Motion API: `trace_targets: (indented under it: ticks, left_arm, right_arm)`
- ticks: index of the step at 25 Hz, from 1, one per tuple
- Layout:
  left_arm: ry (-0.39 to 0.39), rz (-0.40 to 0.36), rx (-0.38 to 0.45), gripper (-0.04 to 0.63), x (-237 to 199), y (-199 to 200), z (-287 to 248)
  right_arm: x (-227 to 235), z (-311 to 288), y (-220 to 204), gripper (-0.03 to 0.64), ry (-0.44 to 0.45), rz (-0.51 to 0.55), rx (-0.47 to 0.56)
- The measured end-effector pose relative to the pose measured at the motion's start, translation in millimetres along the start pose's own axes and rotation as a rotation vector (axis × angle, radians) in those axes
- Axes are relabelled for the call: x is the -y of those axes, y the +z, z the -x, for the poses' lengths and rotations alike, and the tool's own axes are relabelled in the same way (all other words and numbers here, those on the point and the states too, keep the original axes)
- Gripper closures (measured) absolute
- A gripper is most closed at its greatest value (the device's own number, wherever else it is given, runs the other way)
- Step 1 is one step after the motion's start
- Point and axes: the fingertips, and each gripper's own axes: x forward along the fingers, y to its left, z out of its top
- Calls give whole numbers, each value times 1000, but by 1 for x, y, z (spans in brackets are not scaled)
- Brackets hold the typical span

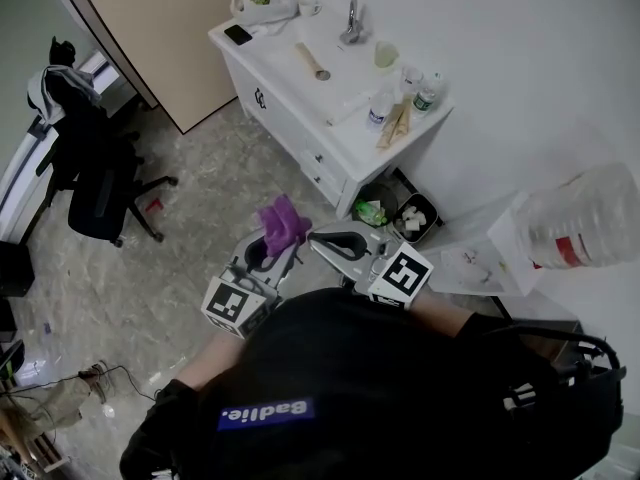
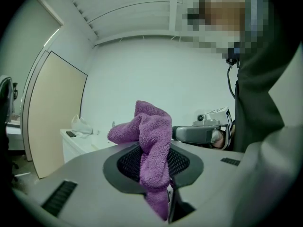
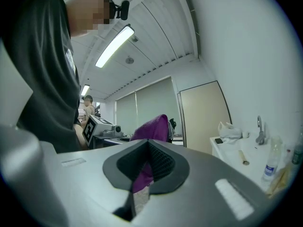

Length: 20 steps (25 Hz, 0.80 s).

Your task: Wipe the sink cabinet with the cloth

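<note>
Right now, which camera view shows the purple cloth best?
The left gripper view: the purple cloth fills the middle, pinched between the left gripper's jaws with its top flopping over. The head view shows it small, bunched at that gripper's tip. The right gripper view shows only a part past its own jaws.
</note>
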Motion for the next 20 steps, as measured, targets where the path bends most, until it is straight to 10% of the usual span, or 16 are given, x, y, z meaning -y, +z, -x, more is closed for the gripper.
trace_targets:
  ticks: [20]
  left_arm:
    - [-46,-26,2,495,-2,3,15]
  right_arm:
    - [-4,-5,-8,617,-47,20,-17]
